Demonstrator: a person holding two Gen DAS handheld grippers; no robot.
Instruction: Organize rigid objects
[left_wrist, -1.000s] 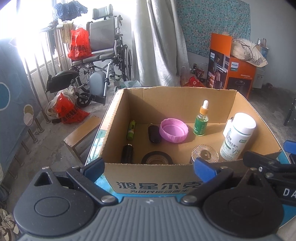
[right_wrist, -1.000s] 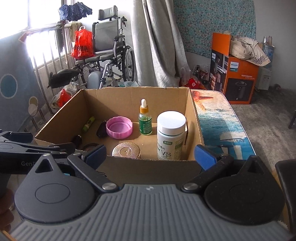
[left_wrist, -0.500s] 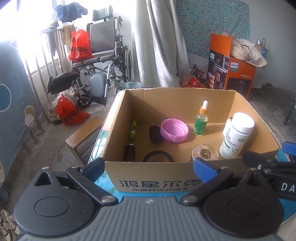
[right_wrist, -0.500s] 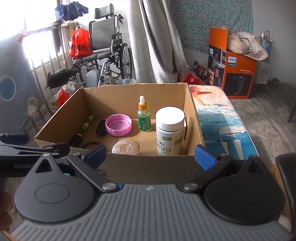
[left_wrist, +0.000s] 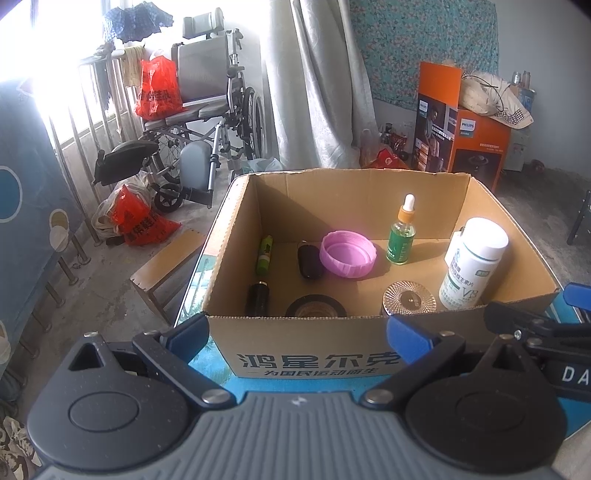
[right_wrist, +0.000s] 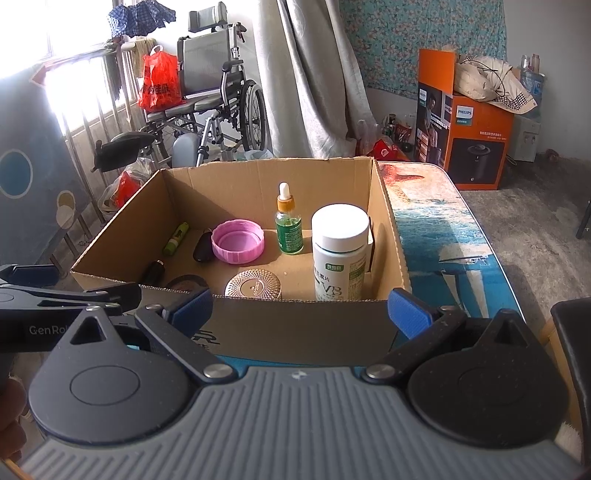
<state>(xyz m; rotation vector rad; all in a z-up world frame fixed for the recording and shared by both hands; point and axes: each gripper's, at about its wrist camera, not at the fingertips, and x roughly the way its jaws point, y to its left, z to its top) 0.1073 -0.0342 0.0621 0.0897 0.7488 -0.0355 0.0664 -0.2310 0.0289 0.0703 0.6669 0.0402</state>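
Cardboard box of rigid items on the tabletop; both claws wide and empty.

Contents: white pill bottle and dropper bottle upright toward the box's right wall; pink lid, patterned round lid, tape roll, green tube and two dark items lying flat. Left gripper and right gripper hover outside the near wall, touching nothing. Advice: descend vertically over one item, clearing the near wall and avoiding toppling the upright bottles.
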